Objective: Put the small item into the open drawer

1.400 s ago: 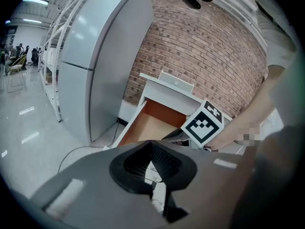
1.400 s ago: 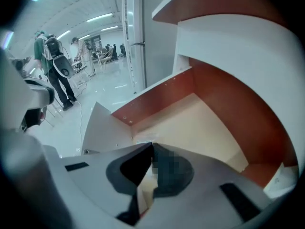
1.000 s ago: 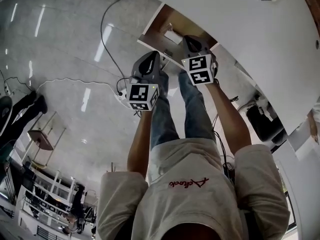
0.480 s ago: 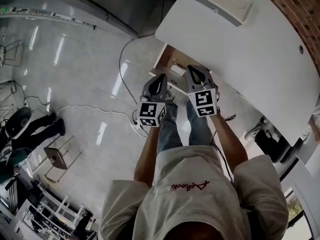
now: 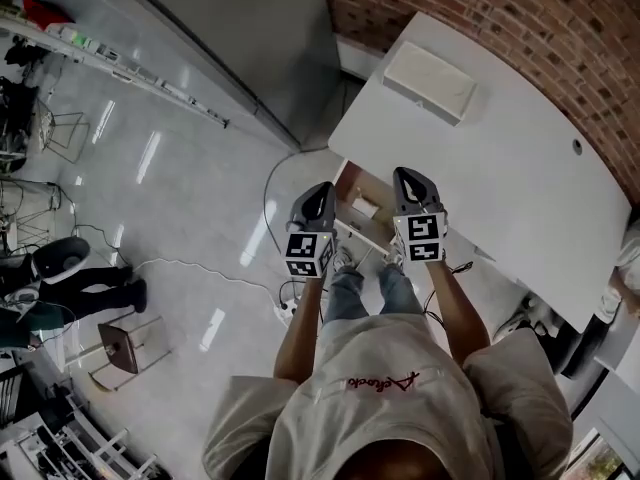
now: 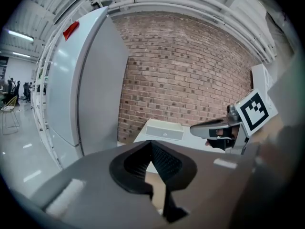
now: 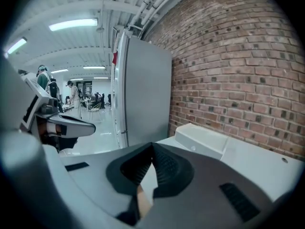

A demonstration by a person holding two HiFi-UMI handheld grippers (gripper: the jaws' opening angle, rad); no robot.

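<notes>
**Both grippers held over the open drawer, nothing in them**

In the head view the person stands in the lower middle of the frame and holds both grippers out in front. The left gripper [image 5: 323,190] is in the centre of the frame, and its own view shows its jaws pressed together at the tips with nothing between them. The right gripper [image 5: 405,175] is just to the right of it. Its jaws are also closed on each other and hold nothing.

Between the two grippers, under the edge of the white table [image 5: 520,178], the drawer [image 5: 352,186] stands pulled out. A small white item [image 5: 365,206] lies inside it, apart from both grippers.

On the table, toward the upper middle of the frame, a flat white box [image 5: 430,82] lies near the brick wall [image 5: 520,18]. A tall grey cabinet [image 5: 240,38] fills the upper left. A cable [image 5: 268,193] runs over the shiny floor left of the drawer.
</notes>
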